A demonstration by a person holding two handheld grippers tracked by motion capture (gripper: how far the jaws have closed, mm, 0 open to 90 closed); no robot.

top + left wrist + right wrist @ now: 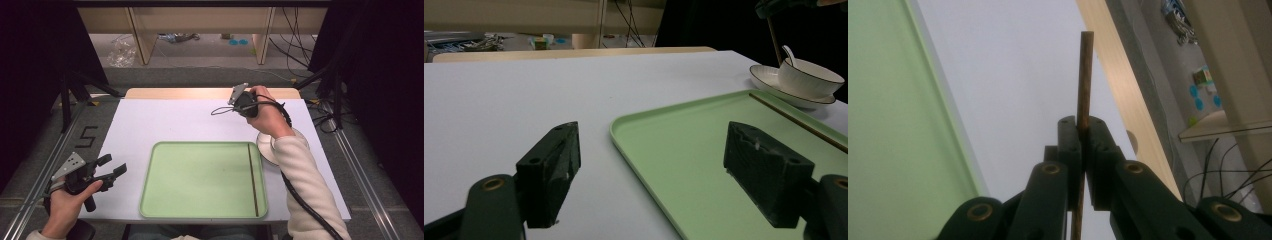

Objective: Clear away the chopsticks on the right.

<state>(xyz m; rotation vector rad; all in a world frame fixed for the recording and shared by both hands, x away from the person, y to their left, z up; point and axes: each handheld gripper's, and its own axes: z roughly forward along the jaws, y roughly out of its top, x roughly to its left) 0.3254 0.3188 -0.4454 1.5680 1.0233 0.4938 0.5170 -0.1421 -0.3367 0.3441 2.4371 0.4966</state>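
The right gripper (1081,132) was clamped on a thin brown stick (1084,75), its jaws pressed together on the wood so that the stick rose between them and stood past their tips; the lower end ran out of the bottom of the right gripper view, so its full length could not be seen there. From above, that gripper (243,102) sat over the far right part of the white table (165,122), the hand covering its jaws and the stick. A second stick (253,177) lay flat along the right edge of the green tray (200,180). The person's sleeve (300,175) hid much of the saucer (265,147) just right of the tray. The left gripper view showed a cup (809,77) on that saucer with a spoon (788,52) in it. The left gripper (109,170) was held at the near left, jaws well apart with nothing between them.
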